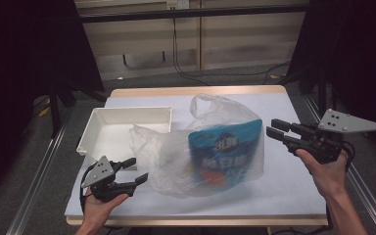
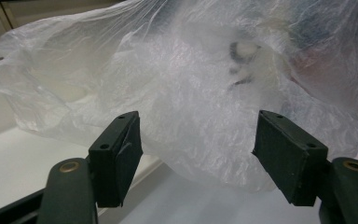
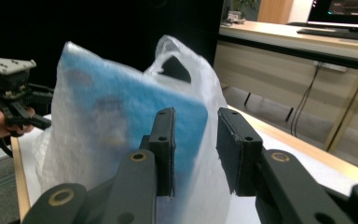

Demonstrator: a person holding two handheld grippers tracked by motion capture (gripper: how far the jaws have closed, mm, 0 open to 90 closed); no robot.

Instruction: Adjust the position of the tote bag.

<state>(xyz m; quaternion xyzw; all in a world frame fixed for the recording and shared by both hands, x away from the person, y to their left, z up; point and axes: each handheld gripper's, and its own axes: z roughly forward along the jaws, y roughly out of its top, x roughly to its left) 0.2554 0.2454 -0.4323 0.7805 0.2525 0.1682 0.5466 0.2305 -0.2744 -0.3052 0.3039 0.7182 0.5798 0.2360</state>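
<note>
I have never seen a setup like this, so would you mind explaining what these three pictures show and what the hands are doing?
A person sits at a table and holds a hand-operated two-jaw tool in each hand. The high view looks down from above: the left gripper is at the lower left, the right gripper at the right. The other two pictures come from cameras riding on those grippers, looking along their black jaws. On the pale table surface lie a translucent white plastic bag with a blue printed packet inside, and behind it an open white rectangular tray. Both grippers stand open beside the bag; neither holds anything.
</note>
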